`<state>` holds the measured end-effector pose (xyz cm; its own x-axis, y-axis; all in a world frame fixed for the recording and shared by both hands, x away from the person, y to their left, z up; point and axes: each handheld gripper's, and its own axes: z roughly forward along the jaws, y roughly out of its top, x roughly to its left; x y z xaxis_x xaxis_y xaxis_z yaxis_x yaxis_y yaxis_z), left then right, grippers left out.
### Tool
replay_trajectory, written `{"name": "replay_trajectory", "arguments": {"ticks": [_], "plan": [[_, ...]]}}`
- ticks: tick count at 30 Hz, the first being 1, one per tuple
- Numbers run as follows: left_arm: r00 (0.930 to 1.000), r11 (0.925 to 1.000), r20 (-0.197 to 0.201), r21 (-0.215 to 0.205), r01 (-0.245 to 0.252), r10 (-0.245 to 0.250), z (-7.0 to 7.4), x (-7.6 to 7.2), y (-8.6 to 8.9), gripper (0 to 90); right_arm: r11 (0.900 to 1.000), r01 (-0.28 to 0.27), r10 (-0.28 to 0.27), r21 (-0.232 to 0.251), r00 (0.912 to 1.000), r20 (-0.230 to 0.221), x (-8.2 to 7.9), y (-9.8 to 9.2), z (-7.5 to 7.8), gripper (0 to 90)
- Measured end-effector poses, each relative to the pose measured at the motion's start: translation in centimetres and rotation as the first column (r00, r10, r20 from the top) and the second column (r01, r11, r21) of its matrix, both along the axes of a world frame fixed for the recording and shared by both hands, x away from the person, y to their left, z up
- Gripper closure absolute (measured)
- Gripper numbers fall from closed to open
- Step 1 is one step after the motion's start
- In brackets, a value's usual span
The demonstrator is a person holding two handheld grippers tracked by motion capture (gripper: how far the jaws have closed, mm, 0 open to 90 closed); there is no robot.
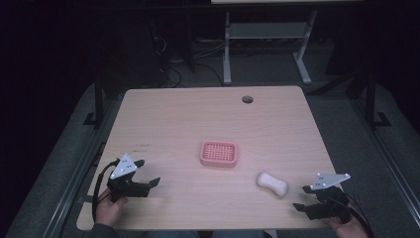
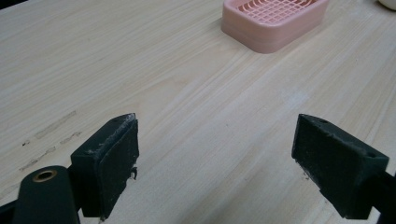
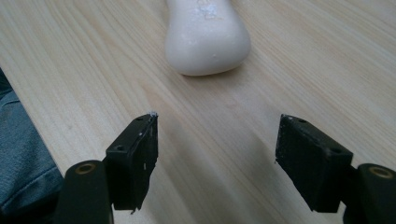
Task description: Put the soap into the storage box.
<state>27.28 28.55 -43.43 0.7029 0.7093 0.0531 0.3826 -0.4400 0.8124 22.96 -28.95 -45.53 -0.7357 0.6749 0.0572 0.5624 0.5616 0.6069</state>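
A pink slotted soap dish (image 1: 218, 153) sits near the middle of the wooden table (image 1: 173, 124). A white bar of soap (image 1: 272, 184) lies to its right, nearer the front edge. My left gripper (image 1: 149, 173) rests at the front left, open and empty, pointing toward the soap dish (image 2: 273, 21). My right gripper (image 1: 301, 198) is at the front right, open, with the soap (image 3: 208, 37) lying a short way ahead of its jaws and apart from them. A hand holds each gripper at the table's front edge.
A round cable hole (image 1: 247, 99) is in the table's far right part. Faint scuff marks (image 2: 51, 135) show on the wood near my left gripper. Beyond the table stand the legs of another desk (image 1: 227, 49) and cables on a dark floor.
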Motion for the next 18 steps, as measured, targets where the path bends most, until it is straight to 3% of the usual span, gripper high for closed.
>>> {"name": "replay_trajectory", "arguments": {"ticks": [18], "plan": [[1.0, 1.0, 0.004, 0.002, 0.0, 0.0, 0.0, 0.0, 0.2, 14.5, 0.995, -0.065, 0.064, -0.071, 0.9979, -0.014, 0.9, 2.2, 1.0, 28.5]]}}
